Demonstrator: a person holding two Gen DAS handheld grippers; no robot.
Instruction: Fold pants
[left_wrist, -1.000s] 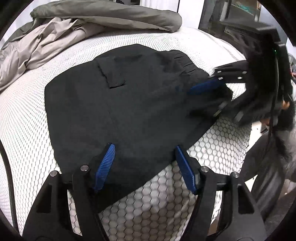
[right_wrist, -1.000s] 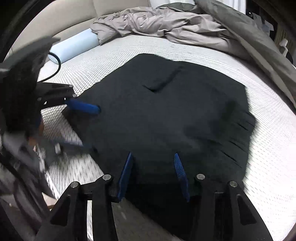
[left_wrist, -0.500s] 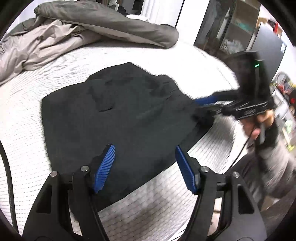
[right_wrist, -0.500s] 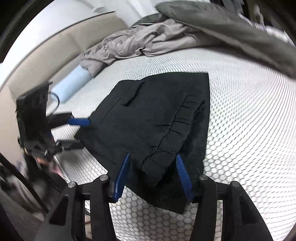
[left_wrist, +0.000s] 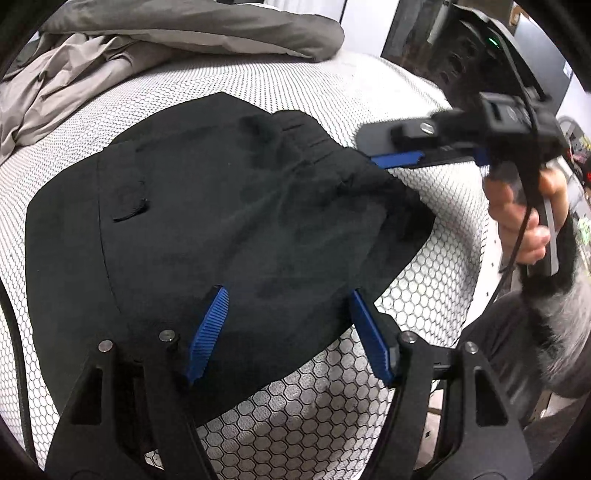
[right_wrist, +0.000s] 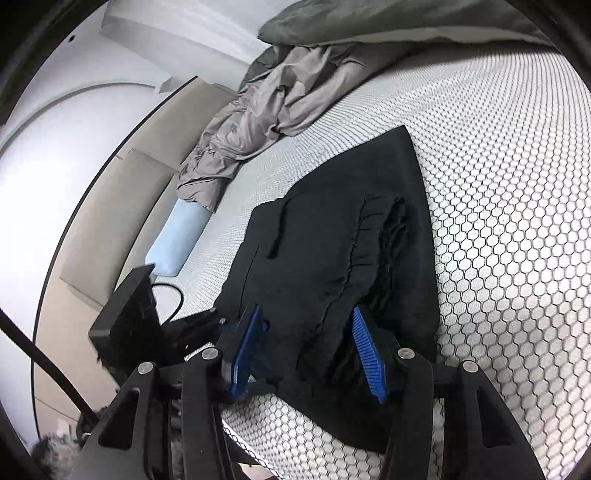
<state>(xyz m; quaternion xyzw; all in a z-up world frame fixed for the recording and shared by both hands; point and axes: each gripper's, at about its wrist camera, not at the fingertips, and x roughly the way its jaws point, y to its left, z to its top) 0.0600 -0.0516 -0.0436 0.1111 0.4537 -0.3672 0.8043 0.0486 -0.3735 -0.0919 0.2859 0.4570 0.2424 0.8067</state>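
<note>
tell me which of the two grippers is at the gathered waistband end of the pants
The right gripper: its blue pads straddle the ruffled waistband of the black pants. The left gripper sits over the smooth side edge, no gathers there.

Left wrist view looks steeply down along its fingers, close over the near edge of the black pants (left_wrist: 221, 221). Right wrist view faces across the bed (right_wrist: 517, 184) from the waistband end. Both views share the pants.
</note>
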